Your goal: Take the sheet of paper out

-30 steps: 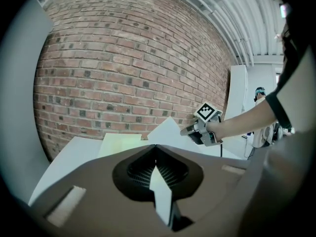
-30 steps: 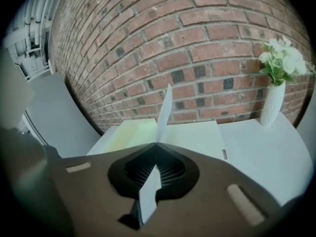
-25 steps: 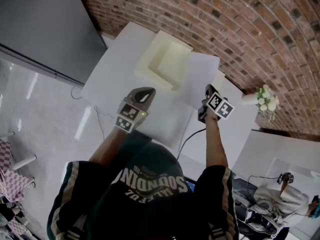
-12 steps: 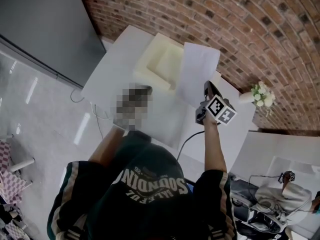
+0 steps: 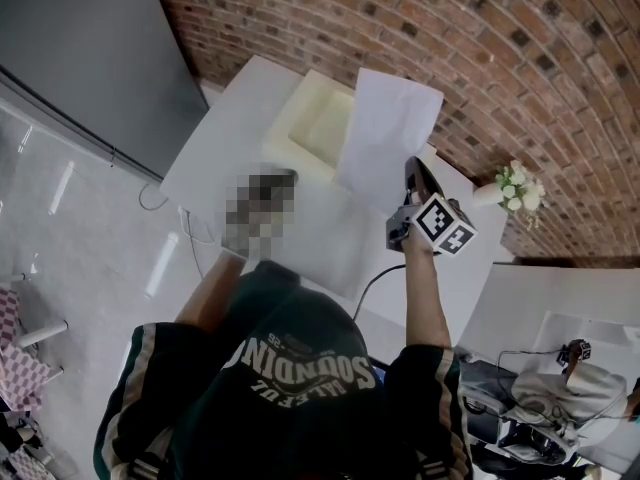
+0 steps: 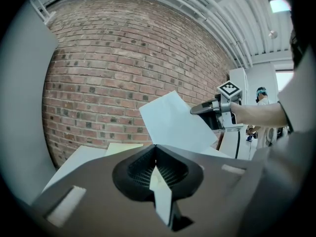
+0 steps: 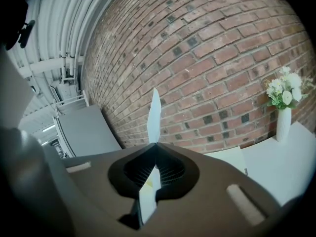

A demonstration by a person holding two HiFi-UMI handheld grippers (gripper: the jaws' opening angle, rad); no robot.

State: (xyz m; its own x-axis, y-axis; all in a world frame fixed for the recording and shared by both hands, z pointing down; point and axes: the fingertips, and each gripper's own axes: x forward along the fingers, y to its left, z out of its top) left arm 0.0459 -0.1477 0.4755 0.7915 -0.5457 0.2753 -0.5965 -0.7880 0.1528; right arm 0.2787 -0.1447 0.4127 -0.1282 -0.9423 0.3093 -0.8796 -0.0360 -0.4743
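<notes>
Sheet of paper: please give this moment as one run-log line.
right gripper: jaws shut on sheet of paper | position: in air above cream tray | left gripper: jaws shut, empty

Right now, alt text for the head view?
The right gripper holds a white sheet of paper by one edge, up above a cream box on a white table. The left gripper hovers over the table; a brick wall and a vase of white flowers lie beyond.

Your cap [image 5: 300, 363], at the bottom of the head view, carries large pale lettering, upside down in the frame, reading roughly "SOUNDING". The smaller line beside it is illegible. The marker cube [image 5: 443, 225] on your right hand-held gripper [image 5: 411, 165] shows only a black-and-white square code.
</notes>
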